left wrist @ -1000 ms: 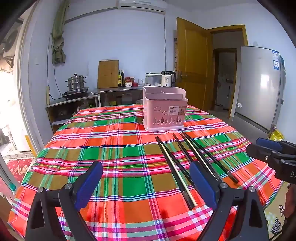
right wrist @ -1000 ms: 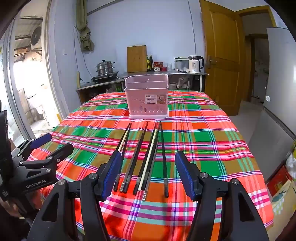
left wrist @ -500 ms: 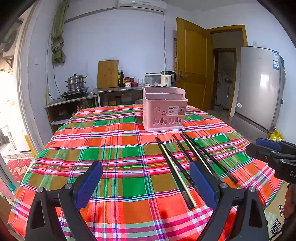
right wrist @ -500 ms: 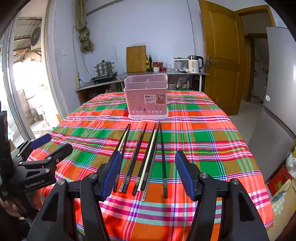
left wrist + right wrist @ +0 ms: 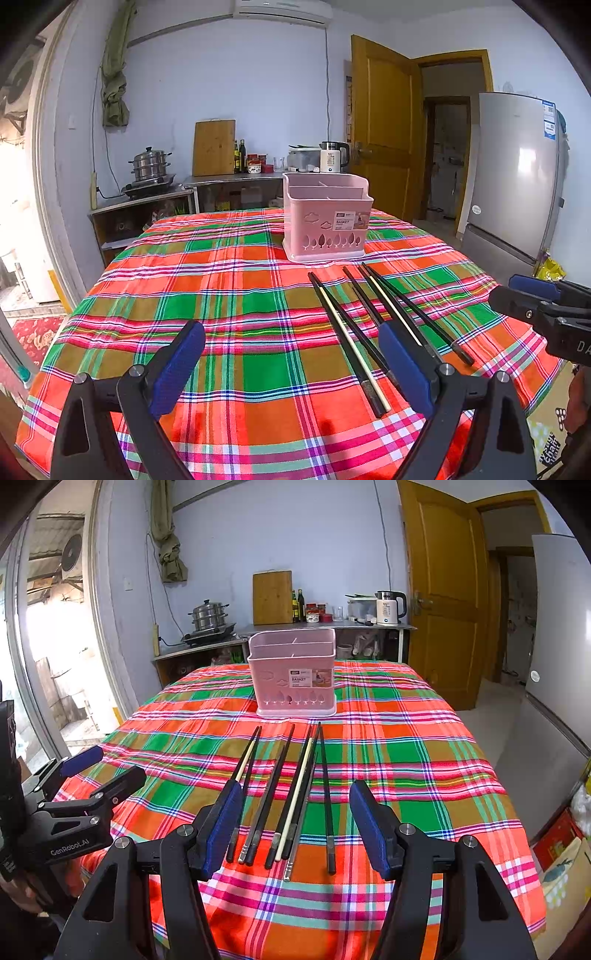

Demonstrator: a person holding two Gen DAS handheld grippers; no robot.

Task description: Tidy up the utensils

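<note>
The table point(image 5: 406, 760) was covered by a plaid cloth point(image 5: 184, 746). A pink basket point(image 5: 293, 681) and loose chopsticks point(image 5: 291, 794) were laid on it.

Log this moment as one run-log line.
left gripper open, empty | right gripper open above chopsticks | pink basket empty | phase: pre-grasp

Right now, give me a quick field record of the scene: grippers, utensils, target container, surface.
left gripper: jaws open, empty, above the tablecloth, left of the chopsticks
right gripper: jaws open, empty, straddling the near ends of the chopsticks
chopsticks: loose bundle lying flat, mostly black, a few pale ones, tips toward the basket
pink utensil basket: upright, beyond the chopsticks, divided compartments, looks empty
plaid tablecloth: red, green and orange, covers the table
task state: no chopstick grasped or in the basket yet
</note>
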